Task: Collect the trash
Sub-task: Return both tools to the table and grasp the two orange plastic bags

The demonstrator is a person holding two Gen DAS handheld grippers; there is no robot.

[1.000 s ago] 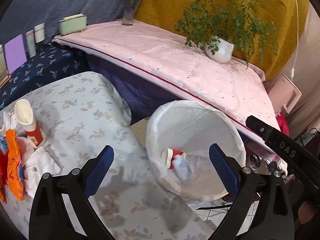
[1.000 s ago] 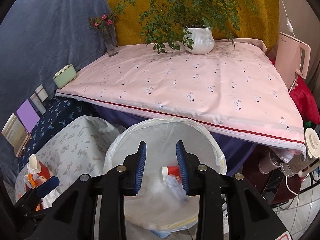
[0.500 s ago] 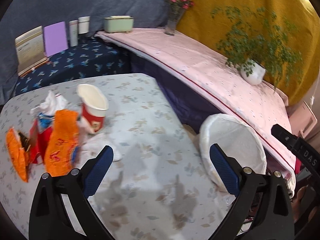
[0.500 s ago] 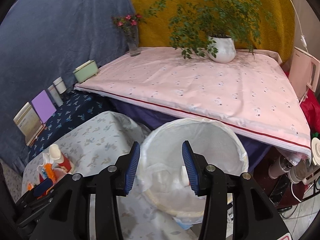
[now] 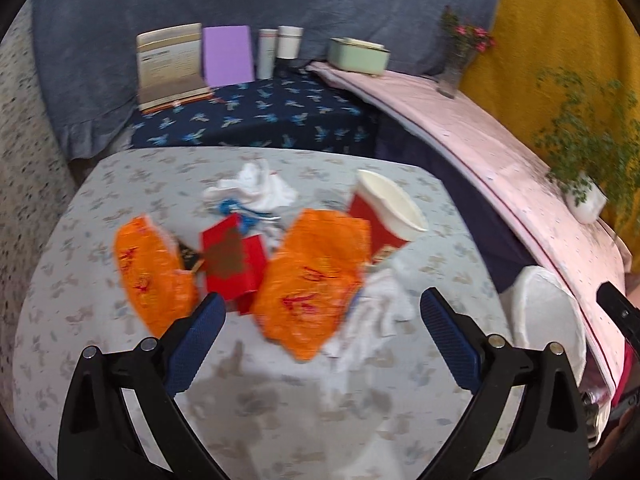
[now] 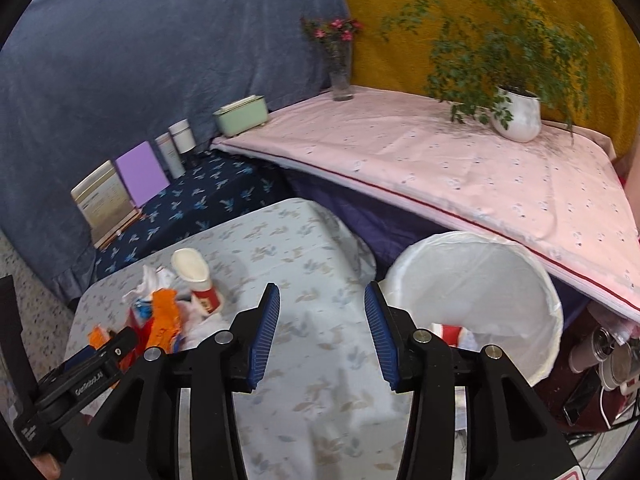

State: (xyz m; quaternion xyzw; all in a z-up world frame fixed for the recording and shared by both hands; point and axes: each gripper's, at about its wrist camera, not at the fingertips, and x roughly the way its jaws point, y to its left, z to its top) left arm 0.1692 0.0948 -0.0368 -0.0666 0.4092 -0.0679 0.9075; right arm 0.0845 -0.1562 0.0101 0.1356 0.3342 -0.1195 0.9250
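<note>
A pile of trash lies on the floral table [image 5: 120,360]: two orange wrappers [image 5: 316,272] [image 5: 152,268], a red carton [image 5: 232,256], a red and white paper cup [image 5: 384,216] and crumpled white tissues [image 5: 256,188]. My left gripper [image 5: 320,332] is open and empty, just short of the larger orange wrapper. My right gripper [image 6: 322,336] is open and empty above the table, between the pile [image 6: 164,312] and the white-lined bin [image 6: 480,280]. The bin holds a red and white cup [image 6: 450,332].
Books, a purple card [image 5: 228,56], two tubes and a green box [image 5: 358,54] stand on the dark blue shelf behind. A flower vase [image 6: 340,68] and a potted plant [image 6: 516,112] stand on the pink table beside the bin.
The left gripper has swung left from over the bin to face the trash pile. The right gripper has opened wider and drawn left off the bin, over the table.
</note>
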